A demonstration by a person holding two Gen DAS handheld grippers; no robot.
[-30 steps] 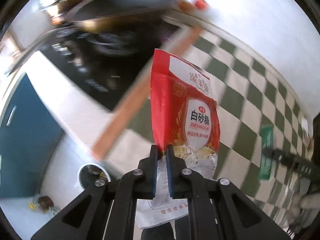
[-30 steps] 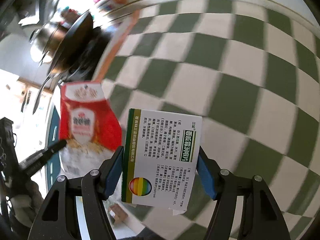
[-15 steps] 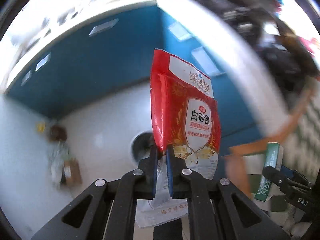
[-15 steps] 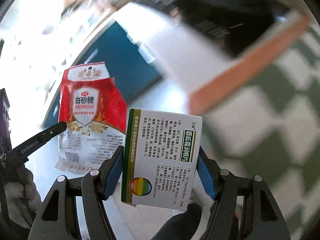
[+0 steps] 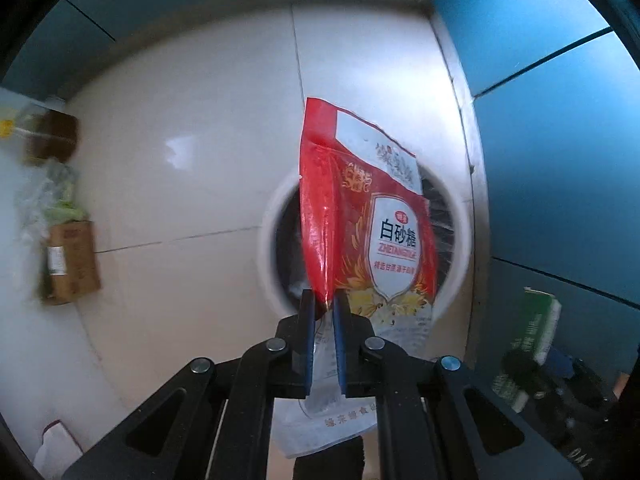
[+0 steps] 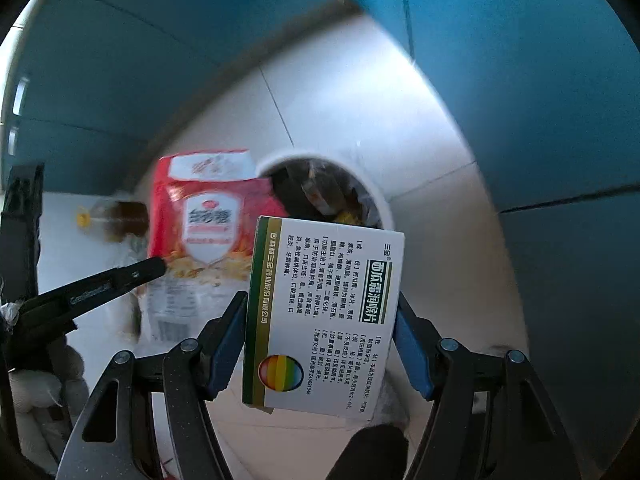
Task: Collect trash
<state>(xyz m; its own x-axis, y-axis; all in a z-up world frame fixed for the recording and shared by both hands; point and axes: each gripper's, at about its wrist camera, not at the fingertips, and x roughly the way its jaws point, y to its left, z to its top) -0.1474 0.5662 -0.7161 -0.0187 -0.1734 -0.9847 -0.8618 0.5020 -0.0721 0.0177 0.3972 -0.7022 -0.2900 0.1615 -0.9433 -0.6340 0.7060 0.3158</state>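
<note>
We pinch the sugar bag (image 5: pixel 360 236) in the left gripper (image 5: pixel 322 308), limp, light, slippery film | right gripper (image 6: pixel 320 320) clamps the stiff medicine box (image 6: pixel 324 320) across its sides | bin (image 6: pixel 380 196) at 12 o'clock, below both.

Ahead of both grippers the round bin (image 6: pixel 384 204) gapes open-mouthed, scraps already inside. The red sugar bag (image 5: pixel 360 232) hangs over its rim, partly blocking the mouth. Teal cabinet fronts (image 6: pixel 540 100) crowd the right; bare pale floor (image 5: pixel 180 160) lies left.
</note>
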